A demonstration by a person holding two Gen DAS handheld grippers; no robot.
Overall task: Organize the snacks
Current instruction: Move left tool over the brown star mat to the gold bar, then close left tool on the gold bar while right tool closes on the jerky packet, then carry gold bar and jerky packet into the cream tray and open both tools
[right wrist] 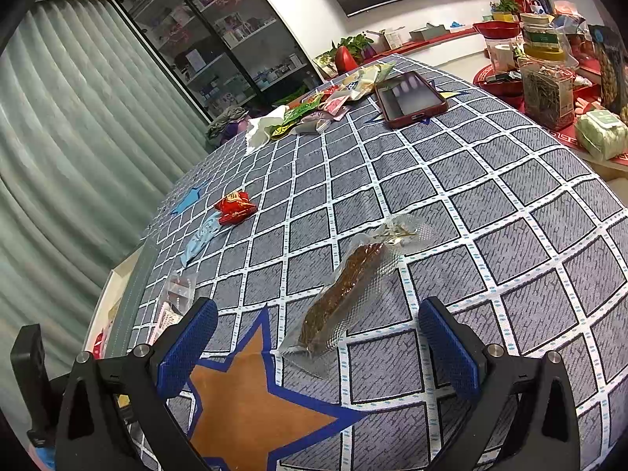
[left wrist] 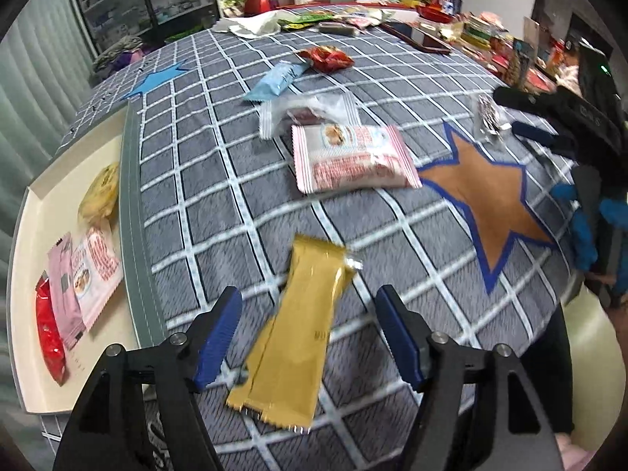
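On the checked table (left wrist: 243, 180), my left tool (left wrist: 308, 304) gapes around a gold snack packet (left wrist: 294, 337), gripping nothing; my right tool (right wrist: 318, 314) stands wide around a clear-wrapped snack (right wrist: 345, 290).

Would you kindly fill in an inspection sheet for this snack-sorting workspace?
Surface: checked tablecloth with star patches.
Job's things: gold packet lies between the open left gripper fingers, untouched; pink packet, blue packet loose; four snacks in the cream tray.
Clutter: phone, wrappers at far edge.
Grippers: right gripper open over a clear-wrapped snack.
Cables: nothing seen.
Surroundings: curtain, glass cabinet, screen.
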